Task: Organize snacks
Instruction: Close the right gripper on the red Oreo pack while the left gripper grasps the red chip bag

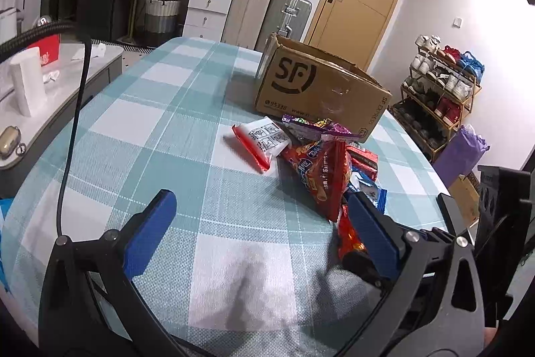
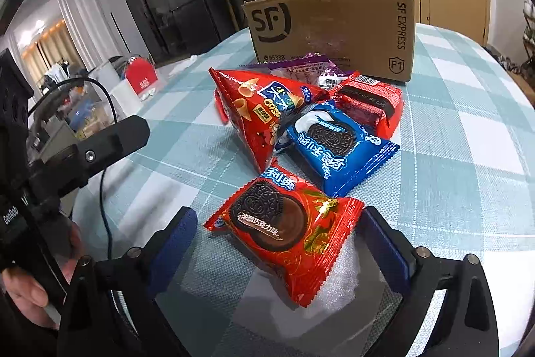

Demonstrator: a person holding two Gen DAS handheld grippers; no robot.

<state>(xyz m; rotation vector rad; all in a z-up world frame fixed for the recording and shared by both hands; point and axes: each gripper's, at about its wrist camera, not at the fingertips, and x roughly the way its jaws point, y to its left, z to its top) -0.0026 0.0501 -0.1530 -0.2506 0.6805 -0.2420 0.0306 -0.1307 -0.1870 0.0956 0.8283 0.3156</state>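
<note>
A pile of snack packets lies on the checked tablecloth in front of a cardboard SF box [image 1: 317, 86] [image 2: 334, 29]. In the right wrist view my right gripper [image 2: 277, 240] is open, its fingers either side of a red Oreo packet [image 2: 284, 233]. Behind it lie a blue Oreo packet [image 2: 337, 146], a red triangular crisp bag [image 2: 257, 109], a red wrapped packet [image 2: 371, 102] and a purple packet [image 2: 301, 66]. In the left wrist view my left gripper [image 1: 260, 216] is open and empty, left of the crisp bag [image 1: 321, 173]. A red-and-white packet [image 1: 264, 139] lies at the pile's left.
A side table [image 1: 40, 119] with a white roll [image 1: 28, 86] stands left of the table. Suitcases [image 1: 267, 9], drawers and a door are behind. A shoe rack [image 1: 441, 89] stands at the right. A cable [image 1: 72, 136] hangs over the left side. The left gripper's body [image 2: 83, 153] is left of the pile.
</note>
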